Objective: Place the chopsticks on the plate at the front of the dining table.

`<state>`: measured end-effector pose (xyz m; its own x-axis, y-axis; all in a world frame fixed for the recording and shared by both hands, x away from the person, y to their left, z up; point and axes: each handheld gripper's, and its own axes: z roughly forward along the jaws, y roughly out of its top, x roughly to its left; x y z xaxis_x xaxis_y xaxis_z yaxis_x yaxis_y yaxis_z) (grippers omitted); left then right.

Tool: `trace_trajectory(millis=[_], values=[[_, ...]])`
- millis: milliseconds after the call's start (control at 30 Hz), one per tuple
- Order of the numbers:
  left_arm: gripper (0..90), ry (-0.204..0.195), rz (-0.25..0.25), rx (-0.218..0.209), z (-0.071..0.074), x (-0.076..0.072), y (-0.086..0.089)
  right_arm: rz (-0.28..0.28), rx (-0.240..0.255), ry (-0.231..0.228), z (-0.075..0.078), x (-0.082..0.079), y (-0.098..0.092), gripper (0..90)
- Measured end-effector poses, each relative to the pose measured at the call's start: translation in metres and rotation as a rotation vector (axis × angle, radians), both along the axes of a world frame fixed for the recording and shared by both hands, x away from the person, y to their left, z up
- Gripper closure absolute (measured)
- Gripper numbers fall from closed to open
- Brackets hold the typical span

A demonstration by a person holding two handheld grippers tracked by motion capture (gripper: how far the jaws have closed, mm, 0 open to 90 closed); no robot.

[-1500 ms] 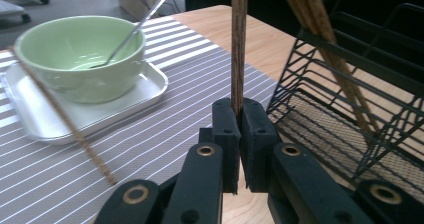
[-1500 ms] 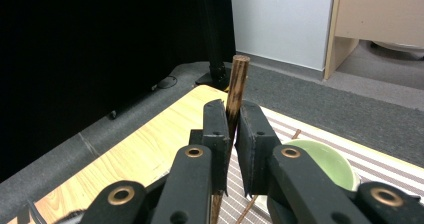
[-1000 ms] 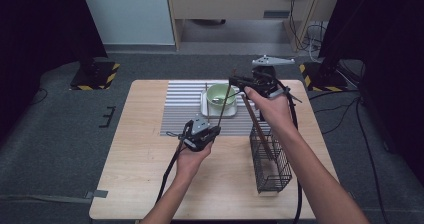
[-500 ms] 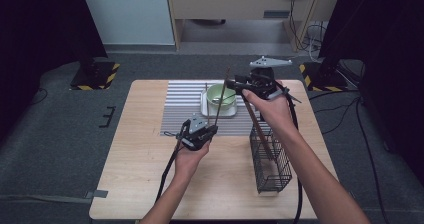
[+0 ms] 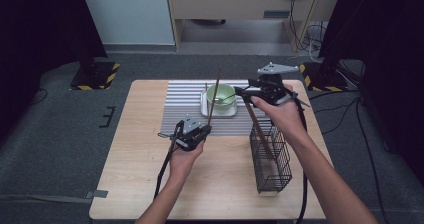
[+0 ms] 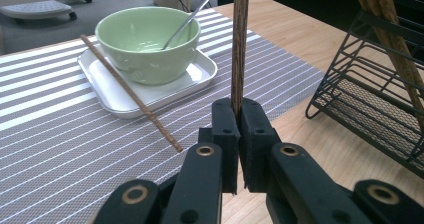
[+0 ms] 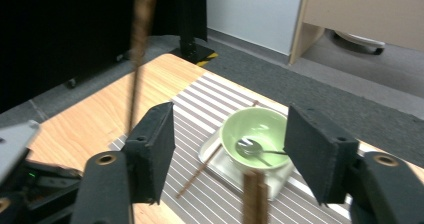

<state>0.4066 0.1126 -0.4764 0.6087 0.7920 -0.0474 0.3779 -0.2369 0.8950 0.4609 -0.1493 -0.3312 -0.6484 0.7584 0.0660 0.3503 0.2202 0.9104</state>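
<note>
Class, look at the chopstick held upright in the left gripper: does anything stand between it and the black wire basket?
Nothing visible does. The left gripper is shut on the chopstick, and bare table lies between it and the wire basket. The right gripper, jaws just opened, hovers above the basket's far end.

No text, label, brand name or number can be read anywhere in these views. The only sign-like markings are yellow-and-black hazard stripes on the dark stand bases on the floor, one (image 5: pixel 95 74) at the upper left of the high view, another (image 5: pixel 320 76) at its upper right, and one (image 7: pixel 202 58) in the upper middle of the right gripper view; they bear no lettering.
</note>
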Motion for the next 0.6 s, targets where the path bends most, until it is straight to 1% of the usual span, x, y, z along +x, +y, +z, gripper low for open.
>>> trace_trajectory(millis=[167, 300, 500, 600], values=[[86.4, -0.001, 0.017, 0.005, 0.001, -0.001, 0.007, -0.031, -0.03, -0.005, -0.006, 0.002, -0.016, 30.1], [86.4, -0.004, 0.029, 0.004, 0.001, -0.002, 0.011, -0.065, -0.04, -0.003, -0.013, 0.003, -0.033, 25.0], [86.4, -0.008, 0.043, 0.006, 0.002, -0.004, 0.015, -0.13, -0.041, 0.007, -0.027, 0.006, -0.063, 22.1], [86.4, -0.009, 0.051, 0.008, 0.002, -0.003, 0.017, -0.159, -0.037, 0.012, -0.035, 0.007, -0.078, 22.6]])
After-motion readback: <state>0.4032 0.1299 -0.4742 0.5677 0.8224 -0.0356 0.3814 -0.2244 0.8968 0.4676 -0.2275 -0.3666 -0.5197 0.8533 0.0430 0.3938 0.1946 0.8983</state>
